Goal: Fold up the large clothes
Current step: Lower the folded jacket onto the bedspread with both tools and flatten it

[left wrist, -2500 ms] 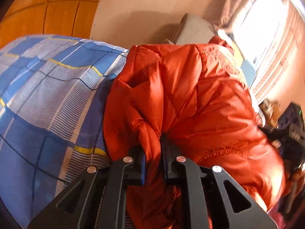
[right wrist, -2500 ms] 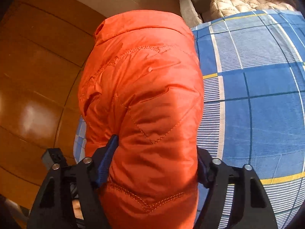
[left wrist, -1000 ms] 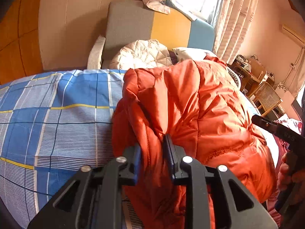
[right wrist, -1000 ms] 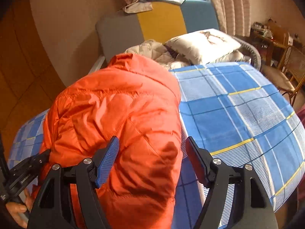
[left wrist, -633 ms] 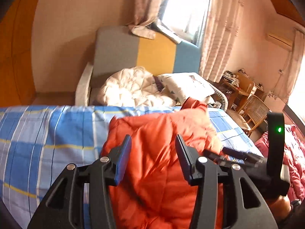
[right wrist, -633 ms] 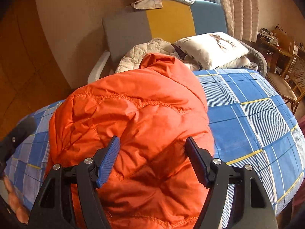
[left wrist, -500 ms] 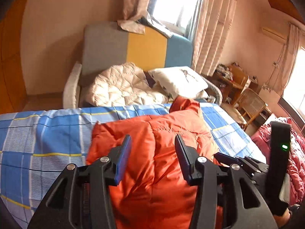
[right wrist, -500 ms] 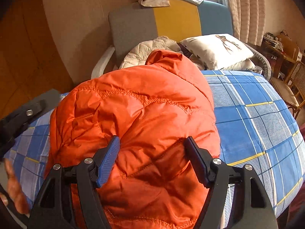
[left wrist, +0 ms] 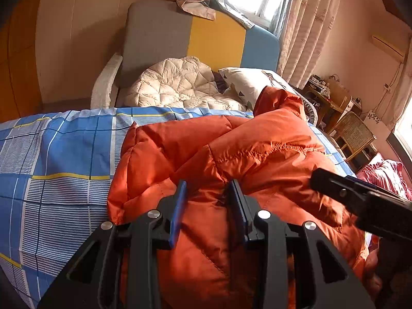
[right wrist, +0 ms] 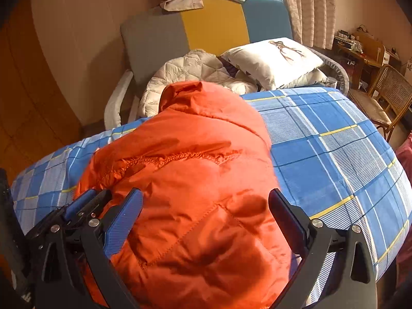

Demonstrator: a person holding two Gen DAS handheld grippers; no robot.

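Note:
An orange quilted puffer jacket (left wrist: 231, 154) lies bunched on a blue plaid bed sheet (left wrist: 64, 154). My left gripper (left wrist: 208, 198) is open, its jaws apart just over the jacket's near edge. The right gripper's black body shows at the right of the left wrist view (left wrist: 360, 200). In the right wrist view the jacket (right wrist: 193, 193) fills the middle, its hood toward the headboard. My right gripper (right wrist: 206, 206) is wide open with the jacket's bulk between its jaws. The left gripper shows at the lower left of that view (right wrist: 82, 206).
A grey, yellow and blue headboard (right wrist: 206, 25) stands beyond the bed, with a cream quilted duvet (left wrist: 175, 85) and a white pillow (right wrist: 273, 59) before it. A wicker chair (right wrist: 386, 95) and cluttered desk (right wrist: 360, 46) stand right. A red garment (left wrist: 383, 175) lies far right.
My left gripper let go of the jacket fold and opened. The jacket dropped onto the sheet. Both grippers have drawn back and now sit low at the jacket's near edge.

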